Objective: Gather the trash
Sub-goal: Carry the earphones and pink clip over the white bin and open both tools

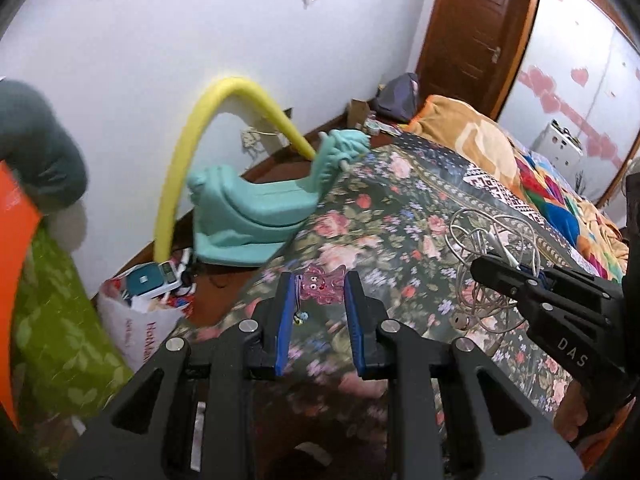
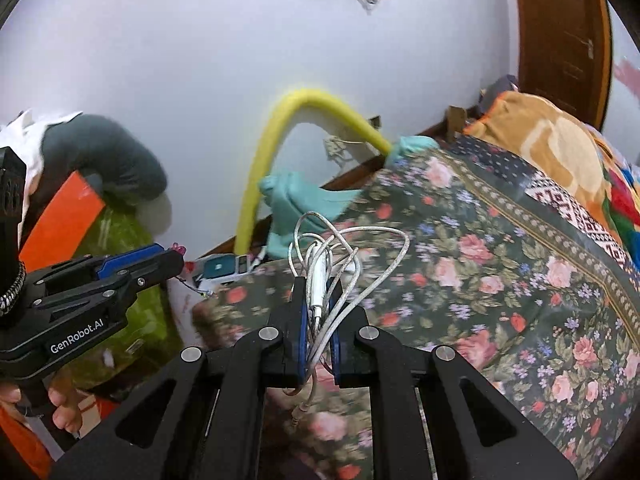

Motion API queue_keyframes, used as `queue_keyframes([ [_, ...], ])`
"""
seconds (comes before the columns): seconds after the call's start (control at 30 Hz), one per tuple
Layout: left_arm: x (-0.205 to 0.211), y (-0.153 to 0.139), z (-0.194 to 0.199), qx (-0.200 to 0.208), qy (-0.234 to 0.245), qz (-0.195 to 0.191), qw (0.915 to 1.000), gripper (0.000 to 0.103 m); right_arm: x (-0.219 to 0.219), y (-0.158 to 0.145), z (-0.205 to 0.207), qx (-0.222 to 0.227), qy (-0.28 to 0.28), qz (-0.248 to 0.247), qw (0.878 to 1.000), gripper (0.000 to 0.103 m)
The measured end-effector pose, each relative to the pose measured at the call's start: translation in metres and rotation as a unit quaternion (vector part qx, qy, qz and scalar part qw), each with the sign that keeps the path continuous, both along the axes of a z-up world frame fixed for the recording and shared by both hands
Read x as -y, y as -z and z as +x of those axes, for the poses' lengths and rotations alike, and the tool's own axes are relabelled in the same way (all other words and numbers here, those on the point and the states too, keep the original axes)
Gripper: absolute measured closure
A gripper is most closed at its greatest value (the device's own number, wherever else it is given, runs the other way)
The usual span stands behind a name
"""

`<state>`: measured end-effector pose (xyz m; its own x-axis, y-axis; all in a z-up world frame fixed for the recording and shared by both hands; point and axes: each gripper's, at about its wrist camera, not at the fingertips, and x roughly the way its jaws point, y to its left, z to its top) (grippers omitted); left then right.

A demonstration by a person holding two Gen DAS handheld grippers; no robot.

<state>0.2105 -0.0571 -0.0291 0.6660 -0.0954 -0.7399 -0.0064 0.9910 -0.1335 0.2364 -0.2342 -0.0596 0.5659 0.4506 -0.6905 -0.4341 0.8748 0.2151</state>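
Note:
My left gripper [image 1: 318,280] is shut on a small pink translucent toy figure [image 1: 322,288], pinched between the blue pads; a thin string with a bead [image 1: 299,317] hangs from it. It is held in the air above the floral bedspread [image 1: 400,208]. In the right wrist view the left gripper [image 2: 176,256] shows at the left, the pink figure [image 2: 179,249] peeking out at its tip. My right gripper [image 2: 318,284] is shut on a tangle of white cable [image 2: 340,252], whose loops stick up past the fingertips. The left wrist view shows the right gripper [image 1: 478,266] with the cable [image 1: 492,236].
A white plastic bag [image 1: 136,320] with boxes and papers stands on the floor by the bed corner. Behind it are a teal ride-on toy [image 1: 256,216] and a bent yellow foam tube [image 1: 180,152]. Green cloth [image 1: 60,320] and an orange box [image 1: 16,232] lie left. A brown door [image 1: 468,28] is far right.

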Motion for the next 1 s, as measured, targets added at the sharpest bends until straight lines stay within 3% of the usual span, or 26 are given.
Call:
queue_keyframes([
  [0.27, -0.051, -0.005, -0.063, 0.005, -0.053, 0.014, 0.9985, 0.079, -0.059, -0.007, -0.042, 0.004, -0.061, 0.002, 0.998, 0.095],
  [0.5, -0.100, 0.011, -0.112, -0.015, -0.101, 0.019, 0.9946, 0.079, -0.115, 0.004, -0.076, -0.007, -0.123, -0.006, 0.992, 0.095],
  [1.0, -0.169, 0.114, -0.166, -0.113, -0.177, -0.032, 0.9771, 0.079, -0.219, 0.076, -0.107, -0.092, -0.227, -0.063, 0.968, 0.095],
])
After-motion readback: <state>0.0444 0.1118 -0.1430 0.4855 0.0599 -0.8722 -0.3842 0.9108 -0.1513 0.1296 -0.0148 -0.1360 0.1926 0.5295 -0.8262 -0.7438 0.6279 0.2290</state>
